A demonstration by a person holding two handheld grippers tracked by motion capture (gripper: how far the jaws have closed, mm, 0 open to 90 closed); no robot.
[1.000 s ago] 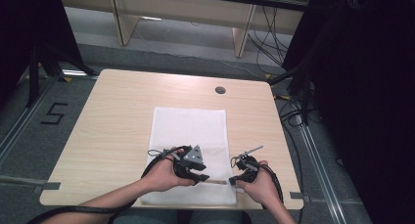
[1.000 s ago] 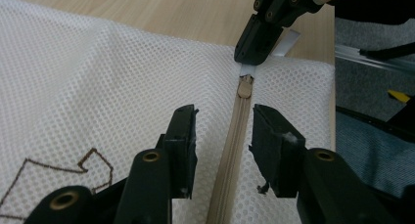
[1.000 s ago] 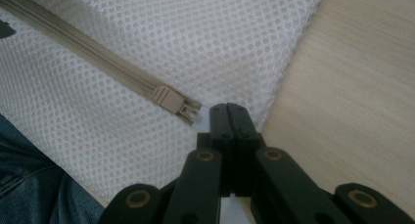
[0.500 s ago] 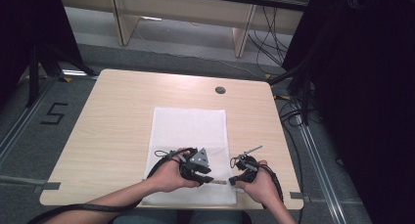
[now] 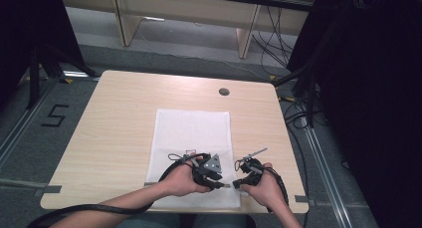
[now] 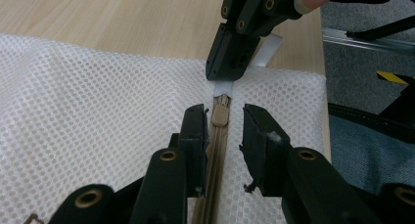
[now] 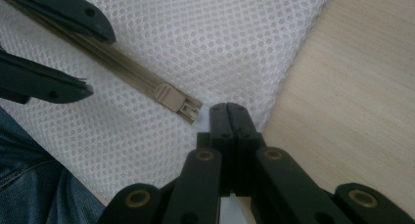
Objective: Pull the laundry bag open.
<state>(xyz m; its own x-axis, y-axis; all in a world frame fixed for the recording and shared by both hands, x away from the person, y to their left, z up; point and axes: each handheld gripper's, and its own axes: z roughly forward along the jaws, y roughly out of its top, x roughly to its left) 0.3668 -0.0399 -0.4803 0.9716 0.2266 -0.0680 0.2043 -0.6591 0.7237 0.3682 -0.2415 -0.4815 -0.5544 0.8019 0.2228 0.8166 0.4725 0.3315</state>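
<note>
The wooden surface (image 5: 119,123) carries your white mesh bag (image 5: 194,133), lying flat near its front edge. Your left gripper (image 6: 222,123) stands apart, straddling the tan zipper pull (image 6: 219,115). Your right gripper (image 7: 228,111) is pinched together on the bag's white end tab (image 6: 224,88).

Only readable mark: black numeral "5" (image 5: 53,116) on the grey floor (image 5: 30,138), left of the worktop (image 5: 124,118).

Right claw (image 7: 228,108) pinched flat on white mesh bag (image 7: 205,43) beside the tan zipper slider (image 7: 164,94) (left claw (image 7: 58,57) spread across zipper).
</note>
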